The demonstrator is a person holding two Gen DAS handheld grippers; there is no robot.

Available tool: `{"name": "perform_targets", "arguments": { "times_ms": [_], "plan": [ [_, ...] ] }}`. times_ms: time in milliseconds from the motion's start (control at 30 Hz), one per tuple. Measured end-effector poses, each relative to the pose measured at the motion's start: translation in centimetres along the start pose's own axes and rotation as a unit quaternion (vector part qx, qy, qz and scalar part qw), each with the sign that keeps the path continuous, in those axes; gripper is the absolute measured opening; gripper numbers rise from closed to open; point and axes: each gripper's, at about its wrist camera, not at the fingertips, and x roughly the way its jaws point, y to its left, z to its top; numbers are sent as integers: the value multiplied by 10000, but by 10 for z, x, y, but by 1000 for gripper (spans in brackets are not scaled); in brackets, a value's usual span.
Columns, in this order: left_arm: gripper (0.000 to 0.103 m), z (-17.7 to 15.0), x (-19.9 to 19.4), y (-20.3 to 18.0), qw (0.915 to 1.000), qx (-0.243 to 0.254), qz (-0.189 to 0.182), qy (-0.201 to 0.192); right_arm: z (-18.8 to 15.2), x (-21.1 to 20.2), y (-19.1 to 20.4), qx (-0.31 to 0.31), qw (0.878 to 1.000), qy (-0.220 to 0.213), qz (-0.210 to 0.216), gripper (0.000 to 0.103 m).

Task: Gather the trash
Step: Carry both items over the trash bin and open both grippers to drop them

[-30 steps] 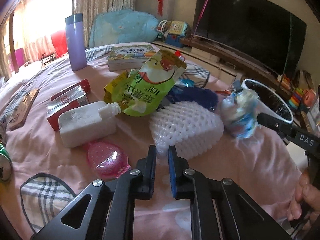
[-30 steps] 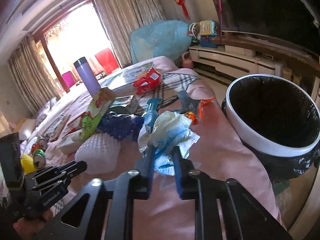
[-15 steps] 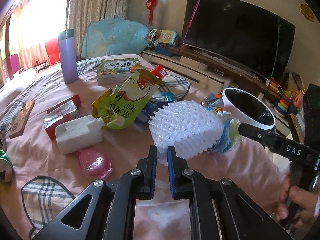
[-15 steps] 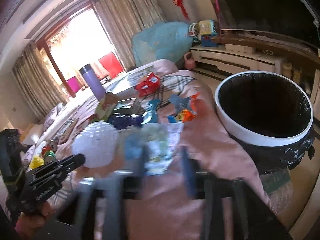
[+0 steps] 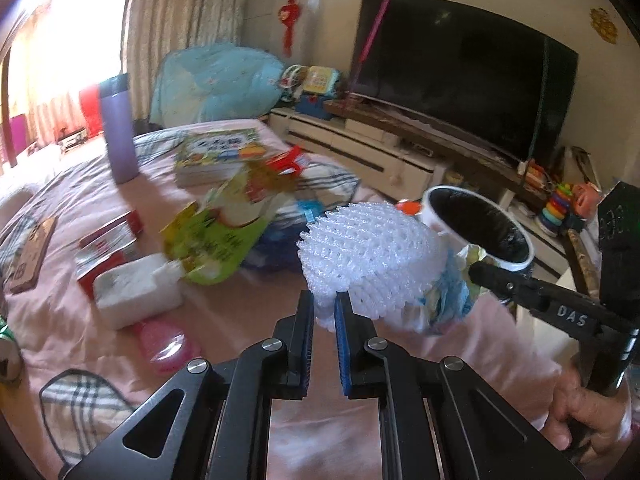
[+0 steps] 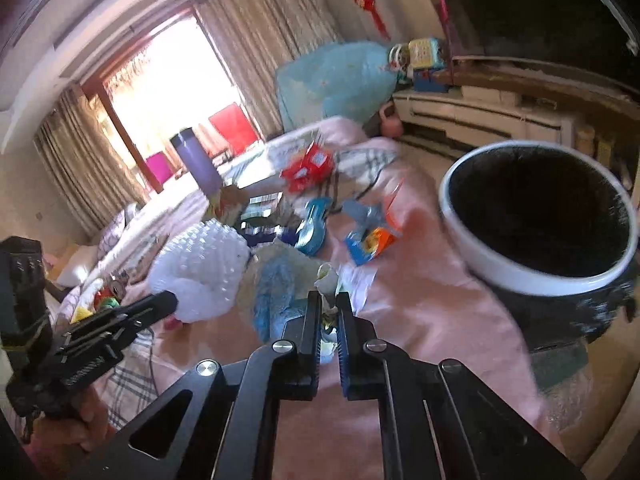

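Note:
My left gripper is shut on a white foam fruit net and holds it lifted above the pink bed. The net also shows in the right wrist view. My right gripper is shut on a crumpled blue and white wrapper, also raised; the wrapper shows in the left wrist view just behind the net. A white-rimmed trash bin with a black liner stands right of the bed edge, and appears beyond both items in the left wrist view.
On the bed lie a green juice pouch, a white bottle, a red carton, a pink packet, blue and orange wrappers, a book and a purple flask. A TV stand lines the wall.
Both grippers have lifted their items off the bed and moved them toward the bin. The foam net now hangs raised in front of the bin; the wrapper sits close beside it.

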Motion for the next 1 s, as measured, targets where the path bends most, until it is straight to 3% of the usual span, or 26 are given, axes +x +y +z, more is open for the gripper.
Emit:
{"name": "perform_targets", "arguments": {
  "times_ms": [400,700,1000],
  "plan": [
    [10,32,41,-50,9977,514,-422,142,27,-59,-69,461,9952,-607,-616,6],
    [10,70,95,-78,9953,756,-547,261,55,-65,-109,575,9898,-865,-977,6],
    [10,95,148,-104,9936,865,-606,397,72,-60,-132,591,9871,-837,-1228,7]
  ]
}}
